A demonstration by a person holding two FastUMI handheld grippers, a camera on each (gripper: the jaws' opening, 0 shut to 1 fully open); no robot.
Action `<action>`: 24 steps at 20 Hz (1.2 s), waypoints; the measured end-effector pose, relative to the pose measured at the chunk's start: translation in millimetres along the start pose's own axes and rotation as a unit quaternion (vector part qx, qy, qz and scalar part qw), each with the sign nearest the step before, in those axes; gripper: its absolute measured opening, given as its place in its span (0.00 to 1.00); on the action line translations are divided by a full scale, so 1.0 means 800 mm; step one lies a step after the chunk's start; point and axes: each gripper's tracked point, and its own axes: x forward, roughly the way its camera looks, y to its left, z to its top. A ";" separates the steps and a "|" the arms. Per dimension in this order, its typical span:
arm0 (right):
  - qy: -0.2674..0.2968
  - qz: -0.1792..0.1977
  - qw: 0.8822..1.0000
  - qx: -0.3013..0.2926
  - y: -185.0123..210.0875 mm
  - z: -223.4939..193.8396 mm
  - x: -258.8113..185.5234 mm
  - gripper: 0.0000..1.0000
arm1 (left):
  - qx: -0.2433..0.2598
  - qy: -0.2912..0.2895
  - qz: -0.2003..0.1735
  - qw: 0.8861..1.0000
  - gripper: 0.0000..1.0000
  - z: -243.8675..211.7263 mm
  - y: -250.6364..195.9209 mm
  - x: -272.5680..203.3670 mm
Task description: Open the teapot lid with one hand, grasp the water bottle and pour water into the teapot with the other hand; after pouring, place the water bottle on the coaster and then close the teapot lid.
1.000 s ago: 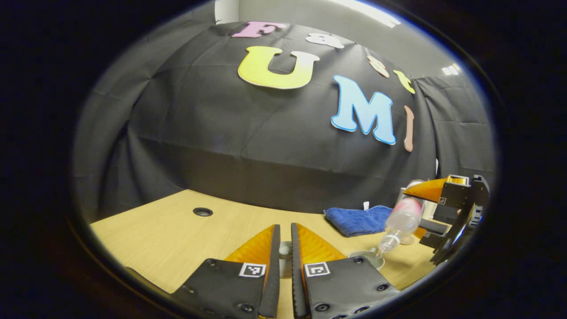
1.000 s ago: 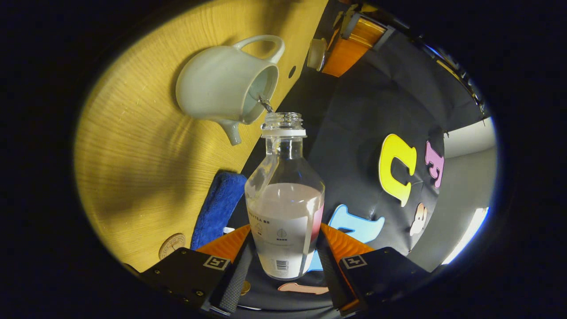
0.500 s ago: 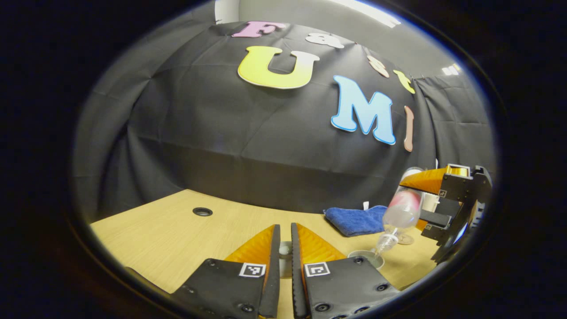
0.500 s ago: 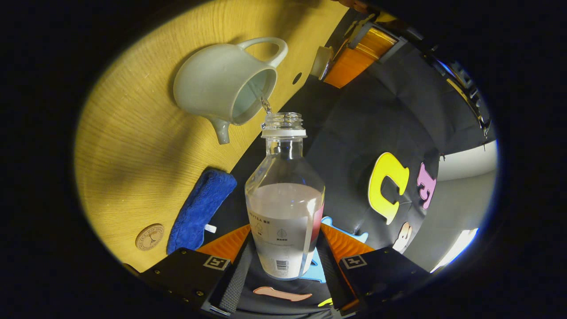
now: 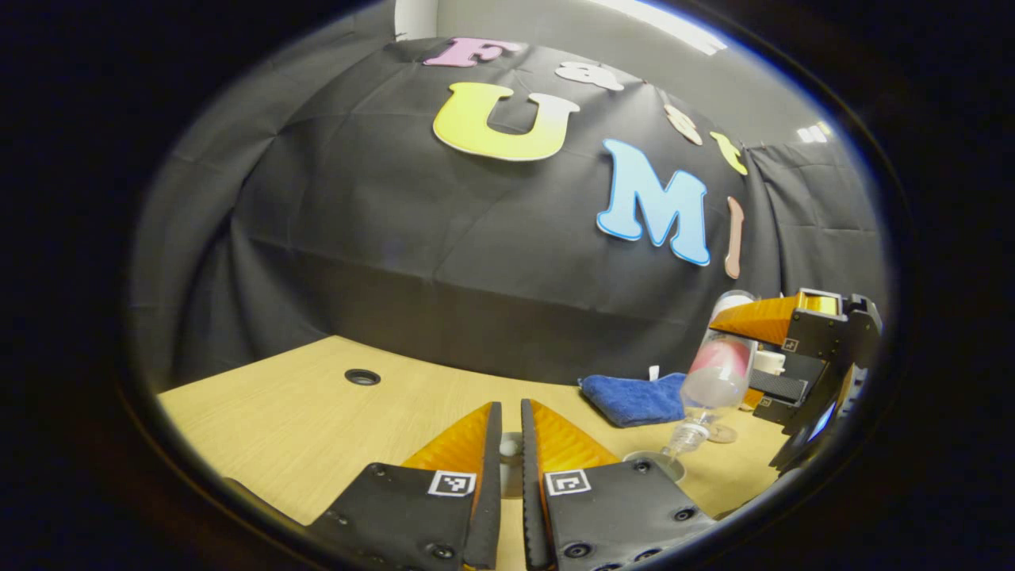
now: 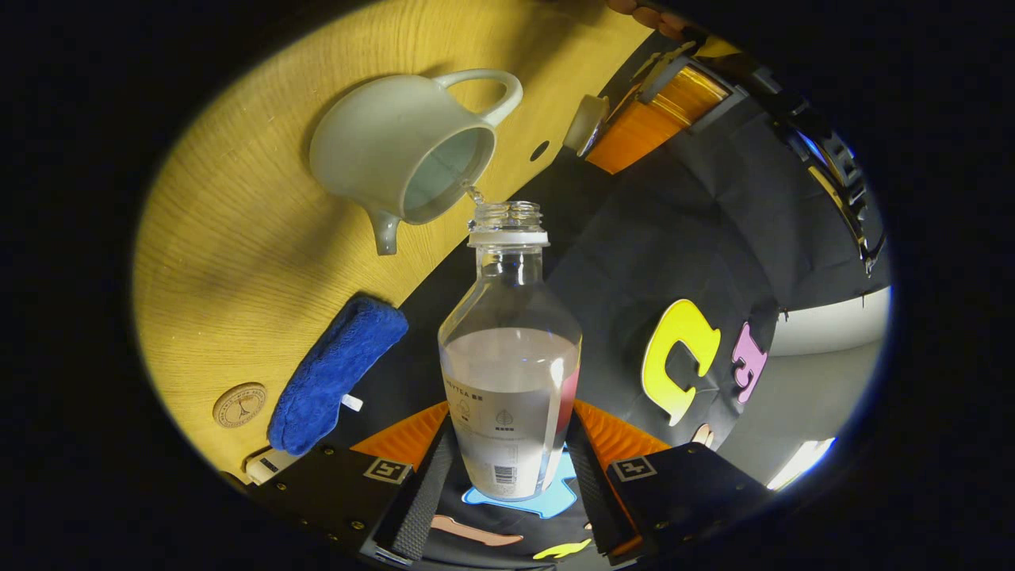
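Note:
My right gripper (image 6: 511, 432) is shut on the clear water bottle (image 6: 507, 349), which is uncapped and partly filled with water. The bottle is tilted, its mouth at the rim of the open white teapot (image 6: 396, 155), and a thin trickle leaves it. In the left gripper view the bottle (image 5: 714, 381) points neck-down over the teapot's rim (image 5: 652, 458), held by the right gripper (image 5: 749, 357). My left gripper (image 5: 507, 412) is shut on the knob of the teapot lid (image 5: 507, 449), held above the table left of the pot. The round wooden coaster (image 6: 239, 404) lies beyond the blue cloth.
A folded blue cloth (image 6: 333, 373) lies on the wooden table (image 6: 238, 262) between teapot and coaster, also seen as the blue cloth (image 5: 634, 396) at the back right. A cable hole (image 5: 362, 377) sits at the table's back left. A small white object (image 6: 266, 464) lies near the coaster.
The right gripper has risen and rolled, so the bottle's mouth sits slightly higher over the pot. The water stream has thinned to a trickle. The left gripper has held still with the lid.

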 end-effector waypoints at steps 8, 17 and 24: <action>-0.005 0.002 1.000 -0.012 -0.002 0.001 0.002 0.76 | -0.008 0.000 0.001 1.000 0.20 -0.001 0.002 0.001; -0.008 0.055 0.985 0.161 0.046 0.014 -0.003 0.77 | -0.010 -0.001 0.001 1.000 0.20 -0.001 0.002 0.000; 0.005 0.112 0.923 0.369 0.085 0.007 -0.006 0.77 | -0.006 0.002 0.001 1.000 0.19 -0.004 0.000 0.003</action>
